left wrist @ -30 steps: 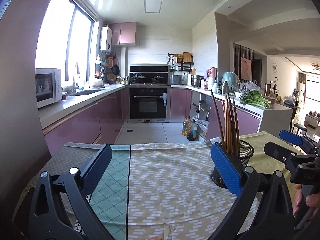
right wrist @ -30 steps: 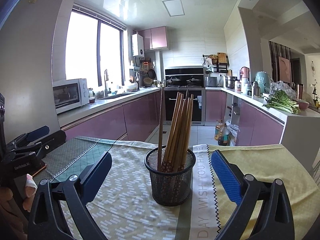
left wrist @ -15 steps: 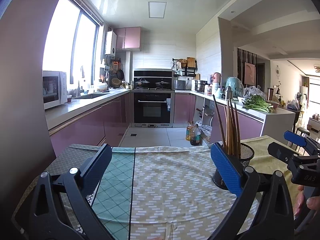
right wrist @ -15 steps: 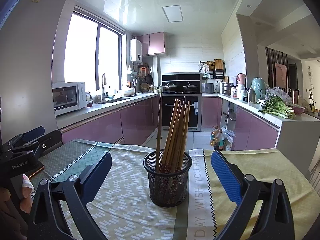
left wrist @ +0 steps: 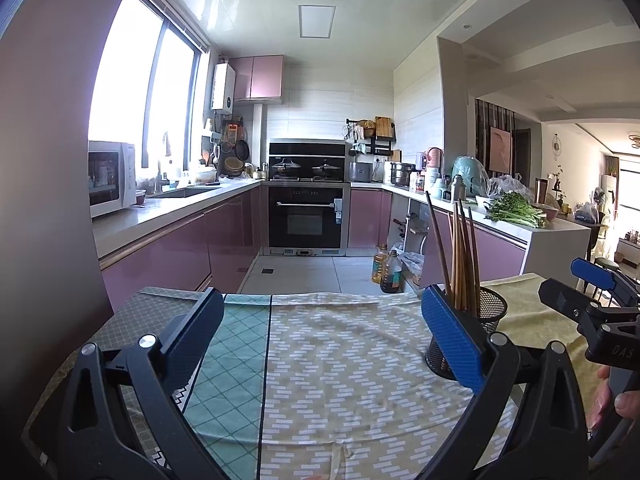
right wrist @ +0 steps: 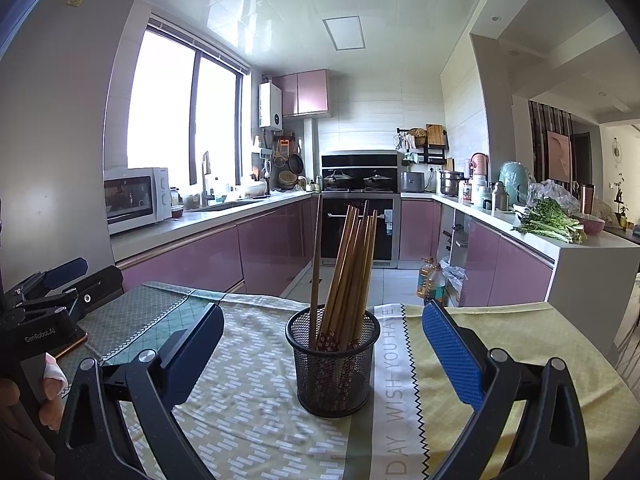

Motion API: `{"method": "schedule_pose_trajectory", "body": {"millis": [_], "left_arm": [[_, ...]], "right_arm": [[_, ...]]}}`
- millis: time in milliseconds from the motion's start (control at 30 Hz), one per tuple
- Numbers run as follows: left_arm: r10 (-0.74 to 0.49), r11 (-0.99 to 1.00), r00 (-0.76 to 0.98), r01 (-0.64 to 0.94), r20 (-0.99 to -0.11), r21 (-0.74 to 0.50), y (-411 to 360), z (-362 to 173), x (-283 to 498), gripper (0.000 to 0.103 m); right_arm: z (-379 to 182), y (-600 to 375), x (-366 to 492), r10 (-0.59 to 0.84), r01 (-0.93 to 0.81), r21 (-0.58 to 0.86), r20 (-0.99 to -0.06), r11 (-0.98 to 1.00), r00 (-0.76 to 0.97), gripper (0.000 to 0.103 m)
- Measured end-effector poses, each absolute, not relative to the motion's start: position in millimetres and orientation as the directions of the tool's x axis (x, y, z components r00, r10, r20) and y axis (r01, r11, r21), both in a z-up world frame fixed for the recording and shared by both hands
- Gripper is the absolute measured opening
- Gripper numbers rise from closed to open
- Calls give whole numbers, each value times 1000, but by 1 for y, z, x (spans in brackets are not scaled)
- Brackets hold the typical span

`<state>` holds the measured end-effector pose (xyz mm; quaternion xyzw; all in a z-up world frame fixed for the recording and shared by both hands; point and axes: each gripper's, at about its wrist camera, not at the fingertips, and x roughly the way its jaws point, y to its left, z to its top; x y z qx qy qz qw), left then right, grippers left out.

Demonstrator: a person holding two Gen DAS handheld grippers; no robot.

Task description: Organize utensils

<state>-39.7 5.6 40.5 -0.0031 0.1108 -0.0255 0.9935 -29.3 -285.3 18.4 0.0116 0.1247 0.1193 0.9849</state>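
Observation:
A black mesh cup (right wrist: pixel 333 364) stands upright on the cloth-covered table, holding several wooden chopsticks (right wrist: pixel 352 264) that lean right. My right gripper (right wrist: pixel 322 344) is open, its blue pads spread on either side of the cup and a little nearer than it, touching nothing. In the left wrist view the same cup (left wrist: pixel 486 316) sits behind the right pad, with chopsticks (left wrist: pixel 460 256) sticking up. My left gripper (left wrist: pixel 320 332) is open over bare cloth, nothing between its fingers. Each gripper shows at the edge of the other's view.
Patterned cloths (left wrist: pixel 344 364) cover the table (right wrist: pixel 520 344), which ends at a far edge before the kitchen floor. Purple cabinets, an oven (left wrist: pixel 306 216) and counters lie beyond. A hand (right wrist: pixel 48 392) holds the left tool; another hand (left wrist: pixel 612 400) holds the right one.
Both cameras have pulled back and tilted up slightly, so the cup and table sit a little lower and farther. Both grippers stay open; nothing was picked up.

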Motion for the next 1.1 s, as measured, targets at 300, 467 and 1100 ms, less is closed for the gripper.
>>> {"method": "schedule_pose_trajectory", "body": {"millis": [300, 467, 1100], "left_arm": [[-46, 999, 974, 43, -223, -17, 8, 42, -42, 97], [-46, 999, 974, 44, -221, -15, 7, 42, -41, 97], [-45, 999, 975, 42, -216, -16, 7, 42, -40, 97]], "right_arm": [[17, -283, -27, 238, -232, 54, -251, 971, 938, 96], [17, -282, -26, 237, -231, 54, -251, 971, 939, 96], [15, -280, -24, 237, -229, 59, -243, 971, 941, 96]]}}
